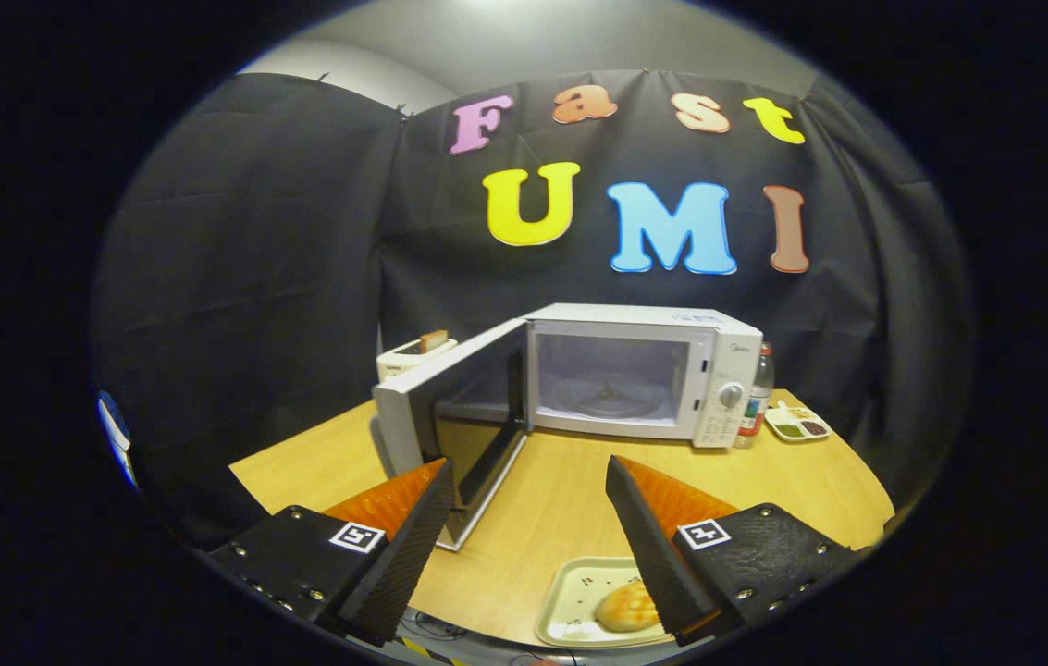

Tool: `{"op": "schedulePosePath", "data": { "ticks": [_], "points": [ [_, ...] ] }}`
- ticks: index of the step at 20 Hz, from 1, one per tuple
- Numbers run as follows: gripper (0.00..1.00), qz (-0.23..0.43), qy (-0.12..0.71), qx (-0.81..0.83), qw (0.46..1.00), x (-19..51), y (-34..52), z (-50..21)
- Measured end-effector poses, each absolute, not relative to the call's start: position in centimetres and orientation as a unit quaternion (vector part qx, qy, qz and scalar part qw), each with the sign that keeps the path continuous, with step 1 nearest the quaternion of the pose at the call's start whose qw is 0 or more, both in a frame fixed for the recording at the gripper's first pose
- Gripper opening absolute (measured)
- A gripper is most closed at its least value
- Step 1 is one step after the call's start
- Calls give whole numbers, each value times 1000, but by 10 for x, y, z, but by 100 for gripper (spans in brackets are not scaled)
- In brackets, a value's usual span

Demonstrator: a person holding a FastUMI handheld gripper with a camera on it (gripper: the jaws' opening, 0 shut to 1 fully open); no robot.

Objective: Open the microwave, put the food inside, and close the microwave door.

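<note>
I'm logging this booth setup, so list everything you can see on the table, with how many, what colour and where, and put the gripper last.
Microwave: one, white, at the back of the table, cavity empty.
Microwave door: one, white frame with dark window, swung open toward the fingers.
Toaster: one, white, behind the open door, a slice sticking up from it.
Bottle: one, clear with red label, just right of the microwave.
Small dish: one, white, holding green and dark bits, right of the bottle.
Tray: one, pale, at the near table edge between the fingers.
Bun: one, golden, on the tray.
Table: one, light wood.
Gripper: one, fingers open, holding nothing, above the tray.
</note>
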State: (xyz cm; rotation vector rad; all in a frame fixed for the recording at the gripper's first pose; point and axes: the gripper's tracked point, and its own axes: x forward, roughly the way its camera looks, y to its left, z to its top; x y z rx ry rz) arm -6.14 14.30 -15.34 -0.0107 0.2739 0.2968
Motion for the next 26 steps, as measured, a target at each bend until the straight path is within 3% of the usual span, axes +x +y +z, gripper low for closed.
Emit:
{"op": "schedulePosePath", "data": {
  "ticks": [13,26],
  "points": [
    [100,49,295,10,954,-57,59,-285],
    [100,67,370,-2,927,-78,59,-338]
  ]
}}
